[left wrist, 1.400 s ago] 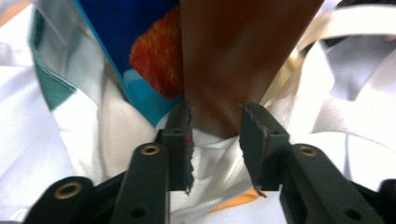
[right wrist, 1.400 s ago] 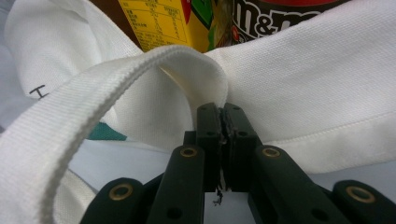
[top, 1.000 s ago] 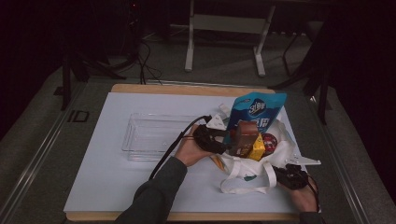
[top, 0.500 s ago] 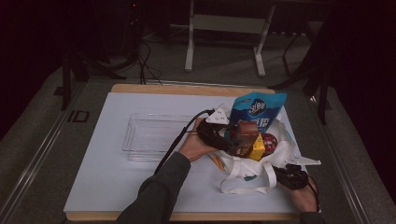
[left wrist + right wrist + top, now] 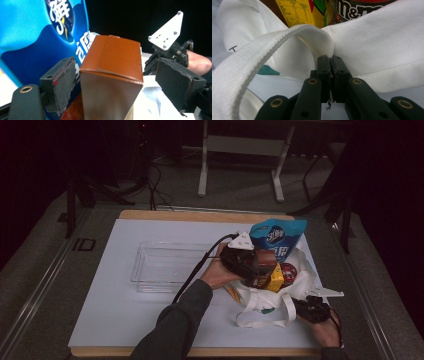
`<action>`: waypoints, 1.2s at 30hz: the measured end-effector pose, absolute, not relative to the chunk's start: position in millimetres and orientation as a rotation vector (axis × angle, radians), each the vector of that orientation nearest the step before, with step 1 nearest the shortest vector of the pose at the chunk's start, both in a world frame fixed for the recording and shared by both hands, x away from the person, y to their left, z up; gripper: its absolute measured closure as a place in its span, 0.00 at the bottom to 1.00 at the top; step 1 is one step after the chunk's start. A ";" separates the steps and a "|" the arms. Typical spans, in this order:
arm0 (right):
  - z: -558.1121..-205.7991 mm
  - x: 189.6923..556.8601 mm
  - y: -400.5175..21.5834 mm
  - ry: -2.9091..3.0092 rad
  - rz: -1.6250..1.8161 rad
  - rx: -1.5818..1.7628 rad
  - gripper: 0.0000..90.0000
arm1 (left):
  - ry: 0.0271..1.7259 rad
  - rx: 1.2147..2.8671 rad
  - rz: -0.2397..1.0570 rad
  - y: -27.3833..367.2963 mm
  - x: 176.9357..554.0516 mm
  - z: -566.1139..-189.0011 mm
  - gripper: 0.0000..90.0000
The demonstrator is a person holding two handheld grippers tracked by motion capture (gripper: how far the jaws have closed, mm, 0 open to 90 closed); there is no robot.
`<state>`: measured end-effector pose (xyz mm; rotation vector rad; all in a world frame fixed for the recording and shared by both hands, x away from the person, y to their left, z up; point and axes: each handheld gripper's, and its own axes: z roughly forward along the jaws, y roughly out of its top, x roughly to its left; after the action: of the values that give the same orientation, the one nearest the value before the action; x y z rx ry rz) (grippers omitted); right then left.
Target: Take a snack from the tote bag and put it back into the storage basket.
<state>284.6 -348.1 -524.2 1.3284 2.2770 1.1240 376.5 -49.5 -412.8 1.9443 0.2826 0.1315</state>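
High view: left gripper (image 5: 260, 266) over the white tote bag (image 5: 300, 285) at the table's right; left gripper view: jaws, just opening, wide apart, clear of the brown box (image 5: 112, 77) between them; right gripper view: right gripper (image 5: 331, 65) clamped on the bag's edge.

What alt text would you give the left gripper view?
A brown carton stands between the open left tongs, whose pads sit just clear of its sides. A blue pouch rises behind on the left, and the other tongs' grey plate shows at upper right.
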 end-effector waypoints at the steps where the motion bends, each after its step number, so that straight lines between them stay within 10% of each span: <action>1: -524.2 284.6 -348.1 2.277 1.124 1.328 0.96 | 0.279 1.942 0.128 -50.7 377.0 -413.5 0.19; 13: -524.4 284.8 -348.6 2.280 1.127 1.326 0.96 | 0.288 1.927 0.158 -58.9 375.9 -424.7 0.39; 36: -524.9 284.7 -349.5 2.279 1.138 1.331 0.96 | 0.319 1.900 0.160 -57.8 375.8 -426.9 0.46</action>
<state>284.7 -349.5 -524.9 1.3306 2.2794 1.1380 375.8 -57.8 -426.9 1.9004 0.3195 0.1598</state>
